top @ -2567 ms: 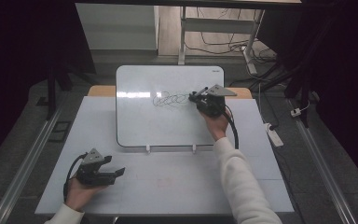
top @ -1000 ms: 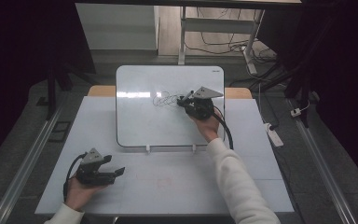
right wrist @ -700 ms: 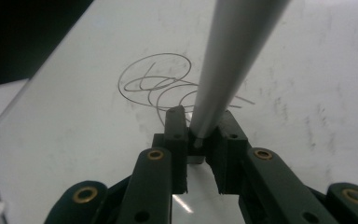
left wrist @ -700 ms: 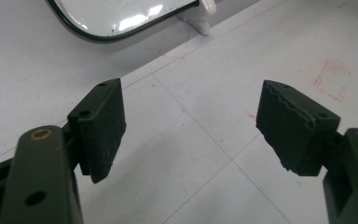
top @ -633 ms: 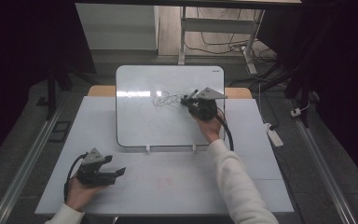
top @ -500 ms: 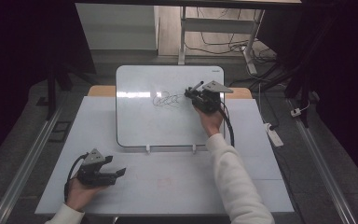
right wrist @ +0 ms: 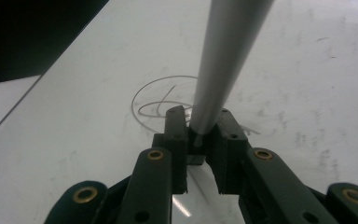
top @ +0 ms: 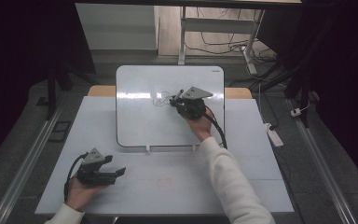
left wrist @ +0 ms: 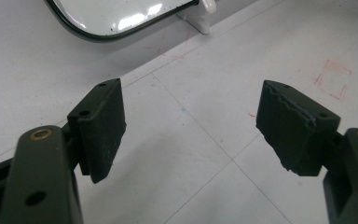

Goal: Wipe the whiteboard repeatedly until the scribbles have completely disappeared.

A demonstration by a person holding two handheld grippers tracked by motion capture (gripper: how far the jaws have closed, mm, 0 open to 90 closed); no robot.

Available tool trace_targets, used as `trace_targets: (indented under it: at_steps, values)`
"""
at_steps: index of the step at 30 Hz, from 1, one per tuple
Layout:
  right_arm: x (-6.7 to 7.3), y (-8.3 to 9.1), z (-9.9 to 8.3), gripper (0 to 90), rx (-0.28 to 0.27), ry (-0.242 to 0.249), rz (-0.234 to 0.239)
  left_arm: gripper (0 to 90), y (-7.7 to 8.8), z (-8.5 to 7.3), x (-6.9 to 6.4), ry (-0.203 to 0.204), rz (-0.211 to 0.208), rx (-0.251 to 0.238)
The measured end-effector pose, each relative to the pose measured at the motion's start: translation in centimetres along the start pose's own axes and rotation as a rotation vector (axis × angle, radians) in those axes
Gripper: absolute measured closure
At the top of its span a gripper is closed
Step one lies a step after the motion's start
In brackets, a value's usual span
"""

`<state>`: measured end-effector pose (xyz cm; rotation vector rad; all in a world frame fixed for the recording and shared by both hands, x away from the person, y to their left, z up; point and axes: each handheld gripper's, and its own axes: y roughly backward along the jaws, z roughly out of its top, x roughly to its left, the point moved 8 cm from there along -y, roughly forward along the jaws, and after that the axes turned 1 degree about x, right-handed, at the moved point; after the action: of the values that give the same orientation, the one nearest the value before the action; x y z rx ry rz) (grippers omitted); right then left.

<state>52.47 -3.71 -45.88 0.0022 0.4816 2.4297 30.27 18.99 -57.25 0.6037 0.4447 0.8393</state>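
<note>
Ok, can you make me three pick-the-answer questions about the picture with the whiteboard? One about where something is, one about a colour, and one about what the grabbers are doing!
1. Where does the whiteboard stand?
A. on the table's far half
B. on the floor
C. in the person's lap

2. What colour is the pen in the right gripper?
A. red
B. grey
C. green

3. How are the jaws of the left gripper?
A. shut on a cup
B. shut on the pen
C. open, with nothing between them

Answers:
1. A, the high view shows it propped beyond the left gripper.
2. B, the right gripper view shows a pale grey shaft clamped between the jaws.
3. C, the left gripper view shows bare table between them.
</note>
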Motion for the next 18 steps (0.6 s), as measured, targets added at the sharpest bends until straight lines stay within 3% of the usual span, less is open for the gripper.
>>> trace_targets:
  at_steps: [2, 4, 5, 7, 8, 9, 12, 13, 15, 18]
  values:
    - [-2.1, 0.6, 0.6, 77.5, -0.06, -0.104, -0.062, 24.5, 0.1, 0.0, -0.1, -0.003, 0.0, -0.005]
    - [-2.7, 0.7, 0.6, 77.5, -0.079, -0.154, -0.071, 24.5, 0.2, 0.1, -0.1, -0.002, -0.002, -0.008]
    - [-2.2, 0.6, 0.6, 77.5, -0.071, -0.135, -0.069, 24.5, 0.1, 0.1, 0.0, -0.001, -0.003, -0.007]
    - [-0.1, -0.1, 0.1, 77.5, -0.029, -0.06, 0.009, 24.5, -0.1, 0.1, 0.1, 0.001, -0.003, -0.002]
    - [0.3, -0.3, 0.1, 77.5, -0.014, -0.012, -0.001, 24.5, -0.1, 0.1, 0.1, 0.001, -0.005, 0.001]
    - [0.1, -0.3, 0.3, 77.5, -0.008, -0.005, -0.011, 24.5, -0.1, 0.0, 0.0, -0.001, -0.003, 0.002]
    - [-2.4, 0.2, 1.2, 77.5, -0.086, -0.138, -0.075, 24.5, 0.1, 0.1, 0.0, -0.002, -0.003, -0.006]
    - [-2.8, 0.3, 1.2, 77.5, -0.094, -0.157, -0.076, 24.5, 0.2, 0.1, 0.0, -0.001, -0.003, -0.009]
    - [-2.0, -0.1, 1.0, 77.5, -0.079, -0.137, -0.06, 24.5, 0.1, 0.1, 0.1, 0.001, -0.005, -0.008]
    - [0.8, -1.0, 0.3, 77.4, -0.014, -0.045, 0.037, 24.5, -0.1, 0.1, 0.1, 0.002, -0.006, 0.001]
